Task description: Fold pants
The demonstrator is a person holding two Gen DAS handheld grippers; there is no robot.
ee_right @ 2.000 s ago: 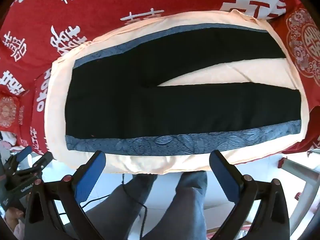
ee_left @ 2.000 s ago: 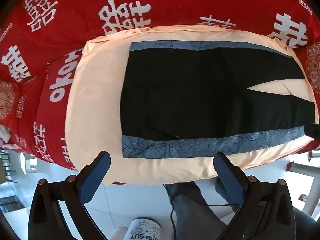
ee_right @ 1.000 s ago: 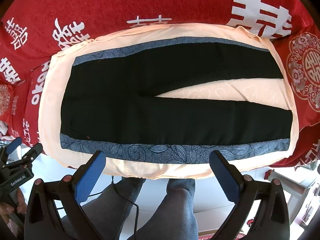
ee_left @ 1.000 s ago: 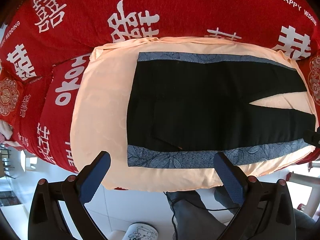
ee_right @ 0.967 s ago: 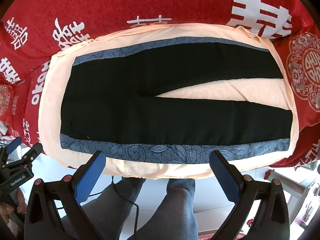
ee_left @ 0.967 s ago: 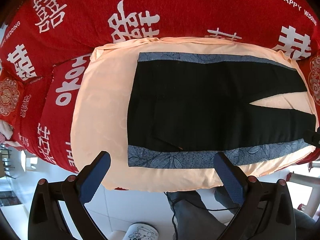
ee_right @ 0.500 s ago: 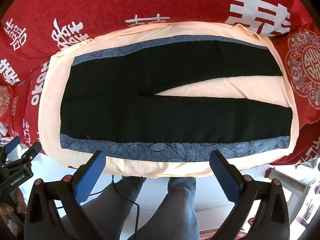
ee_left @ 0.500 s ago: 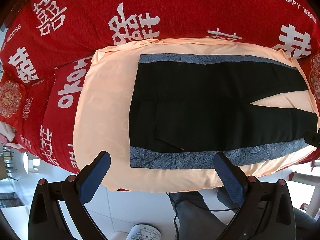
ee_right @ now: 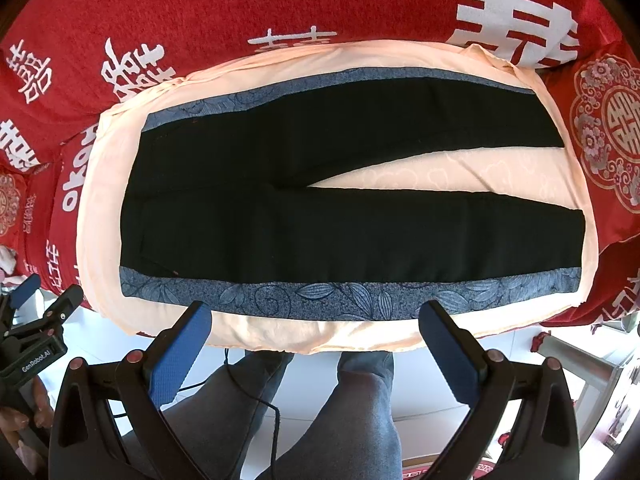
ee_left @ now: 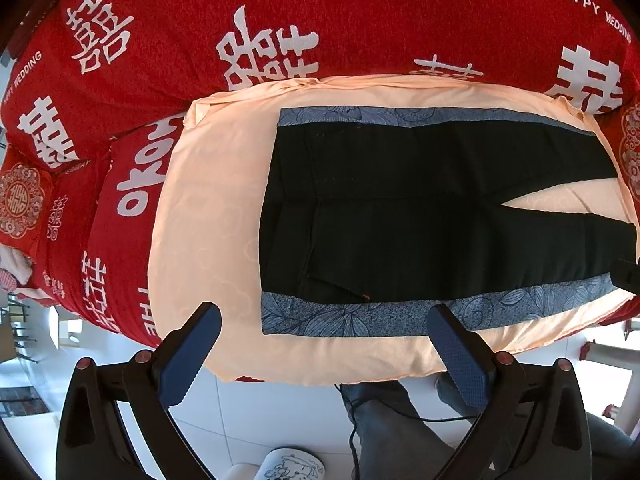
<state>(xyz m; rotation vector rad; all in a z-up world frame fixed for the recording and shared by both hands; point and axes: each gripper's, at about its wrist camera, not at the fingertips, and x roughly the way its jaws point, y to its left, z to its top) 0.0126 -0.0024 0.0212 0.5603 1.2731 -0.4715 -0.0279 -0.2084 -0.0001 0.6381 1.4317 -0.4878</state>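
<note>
Black pants [ee_right: 340, 216] lie spread flat on the peach sheet [ee_right: 460, 178] (legs parted, ready to fold) — left gripper [ee_left: 324, 336] and right gripper [ee_right: 316, 328] hover spread wide, empty.

A red bedspread [ee_right: 280, 4] carries a peach sheet [ee_right: 460, 172], apparently over a cushion, with black pants [ee_right: 320, 232] spread flat.

Black pants [ee_right: 352, 216] with blue leaf-patterned side stripes lie on a peach sheet [ee_right: 460, 172] over a white-lettered red cover [ee_right: 280, 4].

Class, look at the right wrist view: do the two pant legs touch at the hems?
No. A wedge of peach sheet shows between the two legs of the pants.
</note>
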